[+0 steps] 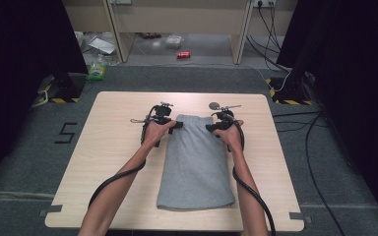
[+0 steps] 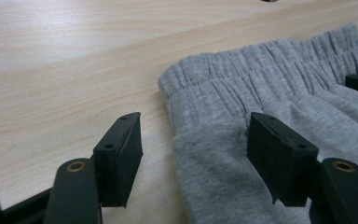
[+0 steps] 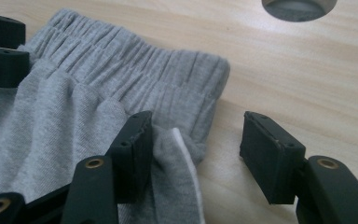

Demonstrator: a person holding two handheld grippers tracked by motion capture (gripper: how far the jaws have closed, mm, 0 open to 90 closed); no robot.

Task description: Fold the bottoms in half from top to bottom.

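Note:
A grey folded garment [image 1: 197, 162] with an elastic waistband [image 2: 265, 60] lies lengthwise on the wooden table [image 1: 113, 147], waistband at the far end. My left gripper [image 1: 177, 124] is at the waistband's left corner. Its jaws stand open astride the cloth's side edge [image 2: 193, 158], one on bare wood and one over the fabric. My right gripper [image 1: 210, 127] is at the right corner, open too [image 3: 198, 158]. Its inner jaw rests against a raised fold of cloth showing a white lining [image 3: 184, 154], and its outer jaw is over the wood.
A round hole [image 1: 214, 105] is cut in the table just beyond the right gripper. Cables trail from both grippers along the forearms. On the floor beyond lie a red can [image 1: 183, 54], a green bottle [image 1: 97, 69] and loose cables at the right.

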